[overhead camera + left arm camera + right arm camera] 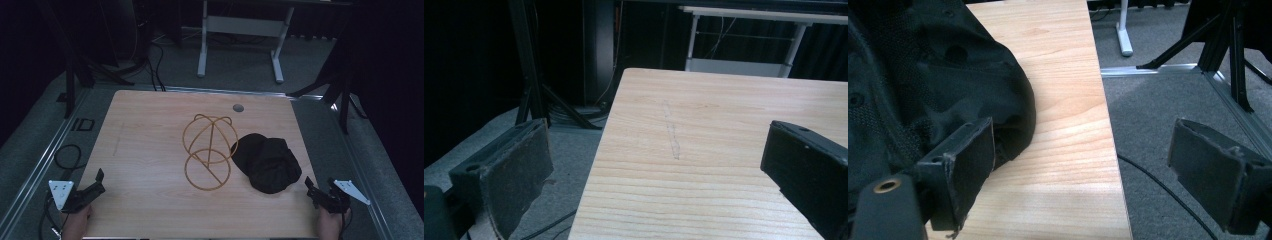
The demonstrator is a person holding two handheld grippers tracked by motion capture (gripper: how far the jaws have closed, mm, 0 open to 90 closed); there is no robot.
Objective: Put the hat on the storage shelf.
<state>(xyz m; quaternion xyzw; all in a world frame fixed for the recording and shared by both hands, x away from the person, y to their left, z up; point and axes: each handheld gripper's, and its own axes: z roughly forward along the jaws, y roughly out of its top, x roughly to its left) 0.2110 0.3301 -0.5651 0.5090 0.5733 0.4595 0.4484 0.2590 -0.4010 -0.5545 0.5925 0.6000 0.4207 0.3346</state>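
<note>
At the near left corner of the table [150,210], the left gripper [98,181] is hovering with its jaws spread wide and nothing between them, aiming across the bare wood toward the far edge. In the left gripper view, its two dark pads [519,170] are framing only wood grain and a faint pencil-like mark.

Toward the middle, a wire hat stand [210,150] is sitting empty: a round base ring lying flat on the table, with a domed cage leaning up and back from it toward the far edge.

Just right of it, the black cap [266,161] is lying slumped on the table, its long axis running from the stand toward the near right corner. I cannot tell which way its brim is facing.

At the near right corner, the right gripper [311,189] is also gaping open and empty, close to the cap's near edge [923,80] but not gripping it.

Judging by this, the work is barely starting: the cap is not yet grasped, and placing it on the stand seems to remain.
</note>
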